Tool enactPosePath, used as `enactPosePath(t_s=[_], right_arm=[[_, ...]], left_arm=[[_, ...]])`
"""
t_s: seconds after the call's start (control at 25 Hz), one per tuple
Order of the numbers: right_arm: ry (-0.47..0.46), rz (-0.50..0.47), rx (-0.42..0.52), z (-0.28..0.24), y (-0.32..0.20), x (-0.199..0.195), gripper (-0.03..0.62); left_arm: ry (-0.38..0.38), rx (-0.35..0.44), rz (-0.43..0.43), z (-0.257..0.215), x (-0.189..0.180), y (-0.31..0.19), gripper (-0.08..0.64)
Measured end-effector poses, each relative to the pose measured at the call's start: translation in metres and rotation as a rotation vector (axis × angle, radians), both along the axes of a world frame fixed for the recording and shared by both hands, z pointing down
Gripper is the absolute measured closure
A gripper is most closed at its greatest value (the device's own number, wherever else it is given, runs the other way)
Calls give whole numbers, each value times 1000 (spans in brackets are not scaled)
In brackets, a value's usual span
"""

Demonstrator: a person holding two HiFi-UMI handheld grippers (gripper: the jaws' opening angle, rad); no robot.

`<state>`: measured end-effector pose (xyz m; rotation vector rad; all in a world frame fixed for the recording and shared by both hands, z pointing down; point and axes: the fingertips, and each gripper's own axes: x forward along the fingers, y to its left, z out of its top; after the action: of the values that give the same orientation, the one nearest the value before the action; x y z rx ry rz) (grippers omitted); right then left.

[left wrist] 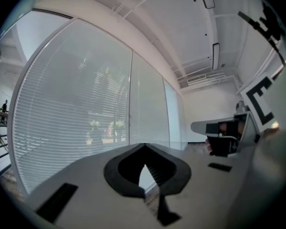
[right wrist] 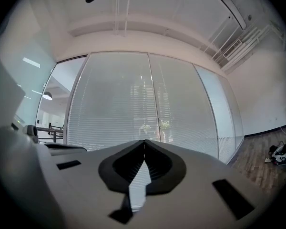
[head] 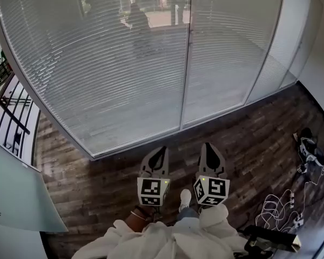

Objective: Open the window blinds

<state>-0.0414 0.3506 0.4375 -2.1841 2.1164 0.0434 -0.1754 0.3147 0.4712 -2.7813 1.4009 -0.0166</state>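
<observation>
White slatted window blinds (head: pixel 124 63) hang across a wide curved glass wall ahead of me, split by a vertical frame post (head: pixel 186 58). The slats let a dim outside view through. In the head view both grippers are held side by side over the wooden floor, level and aimed at the blinds, well short of them. My left gripper (head: pixel 161 150) is shut with nothing between its jaws, its tips meeting (left wrist: pixel 144 147) in front of the blinds (left wrist: pixel 71 128). My right gripper (head: pixel 209 146) is likewise shut and empty (right wrist: pixel 144 142), facing the blinds (right wrist: pixel 114 109). No cord or wand is discernible.
Dark wooden planks (head: pixel 248 139) run from the window base to my shoe (head: pixel 185 198). White cables (head: pixel 278 206) and a black bag (head: pixel 308 144) lie at the right. A railing (head: pixel 11 117) and a glass panel (head: pixel 16 193) stand at the left.
</observation>
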Motion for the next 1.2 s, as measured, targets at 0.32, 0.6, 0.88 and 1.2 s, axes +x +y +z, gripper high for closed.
enactPosePath(t_s=[0.32, 0.6, 0.88, 1.2], right_arm=[[-11, -70, -33, -2, -135, 55, 581], [-2, -107, -52, -14, -255, 134, 581], [-33, -130, -78, -15, -352, 160, 581], [-48, -154, -86, 1, -450, 165, 580]], left_arm=[[-6, -31, -76, 2, 51, -127, 561], [-18, 16, -133, -18, 115, -243, 561], [-26, 11, -227, -29, 118, -331, 561], [-29, 17, -234, -18, 131, -425, 561]])
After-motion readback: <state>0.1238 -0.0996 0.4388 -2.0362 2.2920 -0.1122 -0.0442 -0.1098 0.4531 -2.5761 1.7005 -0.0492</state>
